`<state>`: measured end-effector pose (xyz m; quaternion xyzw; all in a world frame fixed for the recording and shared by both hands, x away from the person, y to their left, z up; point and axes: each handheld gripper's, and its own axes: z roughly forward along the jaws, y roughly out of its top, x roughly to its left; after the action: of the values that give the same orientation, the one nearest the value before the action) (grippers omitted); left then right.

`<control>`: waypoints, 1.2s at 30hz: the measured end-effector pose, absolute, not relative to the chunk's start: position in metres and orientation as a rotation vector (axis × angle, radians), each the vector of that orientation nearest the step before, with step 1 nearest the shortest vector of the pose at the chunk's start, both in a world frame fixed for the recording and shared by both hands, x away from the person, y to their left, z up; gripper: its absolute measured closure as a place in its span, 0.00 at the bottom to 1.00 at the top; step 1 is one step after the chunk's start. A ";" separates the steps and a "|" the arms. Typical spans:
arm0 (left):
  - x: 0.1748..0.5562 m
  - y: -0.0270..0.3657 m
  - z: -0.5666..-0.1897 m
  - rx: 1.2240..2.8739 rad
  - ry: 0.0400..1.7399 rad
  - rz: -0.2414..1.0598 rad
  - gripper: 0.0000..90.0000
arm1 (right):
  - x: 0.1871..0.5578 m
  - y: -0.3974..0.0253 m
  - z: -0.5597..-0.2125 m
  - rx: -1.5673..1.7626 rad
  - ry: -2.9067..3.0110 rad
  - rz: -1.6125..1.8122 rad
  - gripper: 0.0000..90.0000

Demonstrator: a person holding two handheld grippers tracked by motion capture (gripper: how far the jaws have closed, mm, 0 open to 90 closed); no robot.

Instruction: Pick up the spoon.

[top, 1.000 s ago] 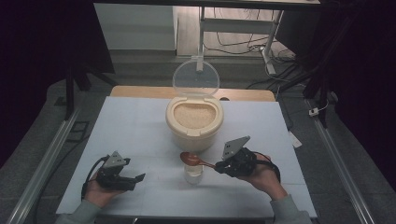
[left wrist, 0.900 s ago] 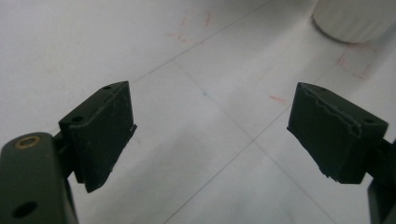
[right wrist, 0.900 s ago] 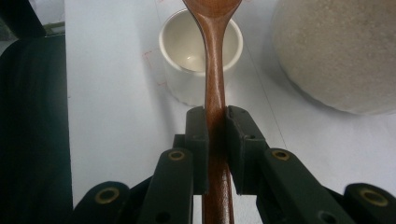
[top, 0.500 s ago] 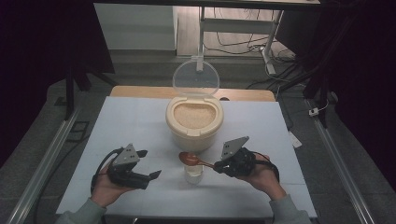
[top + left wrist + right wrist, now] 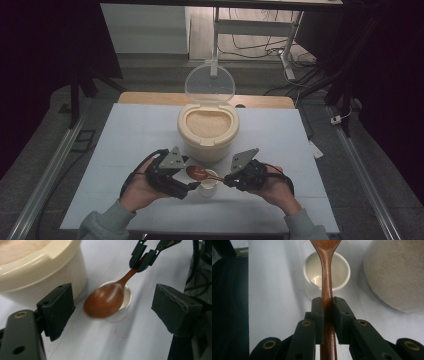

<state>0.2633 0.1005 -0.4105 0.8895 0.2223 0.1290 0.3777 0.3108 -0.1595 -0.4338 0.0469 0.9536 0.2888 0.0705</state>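
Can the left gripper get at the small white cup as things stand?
Probably yes: the left gripper is open beside the cup, but the spoon held over it by the right gripper crowds the rim.

A brown wooden spoon [image 5: 198,173] is held over a small white cup [image 5: 209,184] before a cream, grain-filled container [image 5: 208,131].

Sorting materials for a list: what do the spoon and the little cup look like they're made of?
The spoon looks like wood with a glossy reddish-brown finish; faint grain and sheen show. The small cup looks like glazed white ceramic, with a bright reflection inside, though hard plastic can't be ruled out.
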 end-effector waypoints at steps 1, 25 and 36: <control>0.265 0.096 -0.411 2.285 0.564 0.329 0.22 | 0.310 -0.158 -0.434 0.131 2.867 0.865 0.88; 0.288 0.057 -0.423 2.562 0.405 0.145 0.52 | 0.296 -0.126 -0.430 -0.018 2.832 0.849 0.88; 0.292 0.058 -0.431 2.611 0.395 0.102 0.68 | 0.292 -0.125 -0.427 -0.091 2.800 0.847 0.88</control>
<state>0.2921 0.0584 -0.4314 0.9574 0.1449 0.0374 0.2469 0.2917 -0.1247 -0.4274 -0.0308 0.9512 0.2877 0.1071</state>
